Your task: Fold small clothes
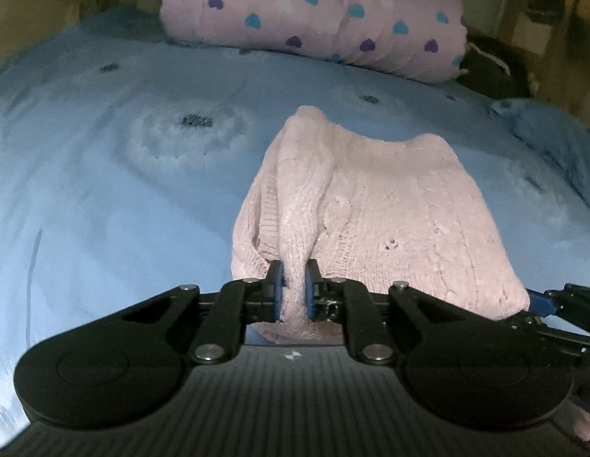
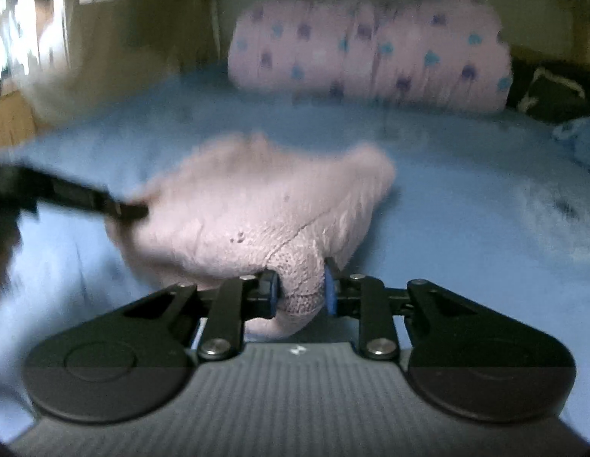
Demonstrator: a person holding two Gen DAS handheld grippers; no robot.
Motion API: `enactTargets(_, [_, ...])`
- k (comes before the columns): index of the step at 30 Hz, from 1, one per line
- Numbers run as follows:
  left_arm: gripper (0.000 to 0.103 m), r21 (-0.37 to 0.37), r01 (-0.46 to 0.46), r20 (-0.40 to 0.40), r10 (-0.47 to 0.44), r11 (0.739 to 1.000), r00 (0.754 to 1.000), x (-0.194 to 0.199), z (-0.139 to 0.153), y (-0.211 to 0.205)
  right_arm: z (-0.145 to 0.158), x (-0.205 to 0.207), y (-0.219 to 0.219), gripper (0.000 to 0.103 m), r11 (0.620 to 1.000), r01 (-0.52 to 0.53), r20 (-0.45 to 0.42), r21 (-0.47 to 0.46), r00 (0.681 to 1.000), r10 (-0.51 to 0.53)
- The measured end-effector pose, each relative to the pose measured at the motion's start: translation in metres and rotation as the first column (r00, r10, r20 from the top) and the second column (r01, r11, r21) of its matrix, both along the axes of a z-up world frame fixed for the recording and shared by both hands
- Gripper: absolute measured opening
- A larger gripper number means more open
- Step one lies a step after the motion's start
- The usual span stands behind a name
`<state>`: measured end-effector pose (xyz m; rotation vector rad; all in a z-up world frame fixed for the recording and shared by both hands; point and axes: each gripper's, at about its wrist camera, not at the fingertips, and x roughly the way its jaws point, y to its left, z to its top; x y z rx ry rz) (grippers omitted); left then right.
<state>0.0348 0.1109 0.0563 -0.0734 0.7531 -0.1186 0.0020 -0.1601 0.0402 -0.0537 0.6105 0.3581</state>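
- The small pale-pink knitted garment (image 1: 371, 205) sits bunched on the light-blue quilted bedspread (image 1: 104, 175), near the front edge.
- Left gripper (image 1: 293, 289) is clamped on a thin gathered ridge of knit; right gripper (image 2: 300, 291) is pinching a thicker wad at the opposite near corner.
- It looks light, floppy and stretchy, so it'll probably sag between grips.
- Grabbing hems or edges beats grabbing bunched middles.

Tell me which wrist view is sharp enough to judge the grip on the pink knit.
Left wrist view: sharp, left gripper pinching the pink knit. Right wrist view: motion-blurred, knit smeared, but right gripper clearly pinches it. Both dim, edges fisheye-bent.
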Motion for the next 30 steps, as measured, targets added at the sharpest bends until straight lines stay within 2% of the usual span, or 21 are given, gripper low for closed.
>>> enactTargets(2, [0.018, 0.017, 0.008, 0.017, -0.008, 1.0, 1.0, 0.001, 0.007, -0.002, -0.009, 0.001, 0.002, 0.03, 1.0, 0.005, -0.028, -0.024, 1.0, -0.005])
enactTargets(7, [0.025, 0.03, 0.01, 0.033, -0.011, 0.999, 0.999, 0.014, 0.027, -0.003, 0.005, 0.003, -0.003, 0.034, 1.0, -0.002, -0.059, 0.013, 0.998, 0.003])
enactTargets(10, [0.041, 0.012, -0.011, 0.061, 0.01, 1.0, 0.998, 0.03, 0.035, -0.004, 0.015, -0.004, -0.015, 0.038, 0.996, 0.003, -0.071, 0.085, 0.997, 0.004])
enactTargets(12, [0.049, 0.011, -0.025, 0.064, 0.024, 1.0, 0.998, 0.045, 0.036, -0.009, 0.021, -0.007, -0.021, 0.05, 0.994, 0.024, -0.046, 0.11, 0.999, -0.019])
enactTargets(16, [0.051, -0.003, -0.024, 0.039, 0.024, 1.0, 0.999, 0.072, 0.029, -0.02, 0.032, -0.015, -0.026, 0.054, 0.993, 0.027, 0.059, 0.117, 0.998, -0.034])
enactTargets(18, [0.051, -0.009, -0.028, 0.032, 0.028, 1.0, 0.999, 0.085, 0.023, -0.025, 0.036, -0.016, -0.03, 0.06, 0.992, 0.024, 0.097, 0.128, 0.995, -0.036])
enactTargets(20, [0.051, 0.006, -0.044, 0.036, 0.044, 0.999, 0.998, 0.098, 0.016, -0.03, 0.036, -0.013, -0.035, 0.062, 0.989, 0.043, 0.106, 0.139, 0.993, -0.058])
enactTargets(23, [0.053, 0.023, -0.065, 0.038, 0.064, 0.998, 0.997, 0.114, 0.007, -0.036, 0.029, 0.0, -0.043, 0.062, 0.983, 0.112, 0.062, 0.145, 0.991, -0.122])
enactTargets(24, [0.053, 0.011, -0.056, 0.039, 0.056, 0.998, 0.998, 0.118, 0.004, -0.036, 0.026, 0.005, -0.045, 0.062, 0.979, 0.137, 0.046, 0.149, 0.988, -0.145])
enactTargets(26, [0.04, -0.007, -0.035, 0.035, 0.035, 0.999, 0.999, 0.124, -0.002, -0.038, 0.021, 0.011, -0.05, 0.062, 0.97, 0.183, 0.015, 0.158, 0.982, -0.187])
enactTargets(27, [0.015, 0.002, -0.032, 0.041, 0.032, 0.999, 0.999, 0.125, -0.003, -0.04, 0.019, 0.013, -0.052, 0.062, 0.965, 0.203, 0.002, 0.163, 0.978, -0.207])
enactTargets(30, [0.012, -0.005, -0.053, 0.084, 0.053, 0.999, 0.995, 0.121, 0.003, -0.035, 0.015, 0.014, -0.056, 0.062, 0.957, 0.234, -0.01, 0.172, 0.972, -0.236])
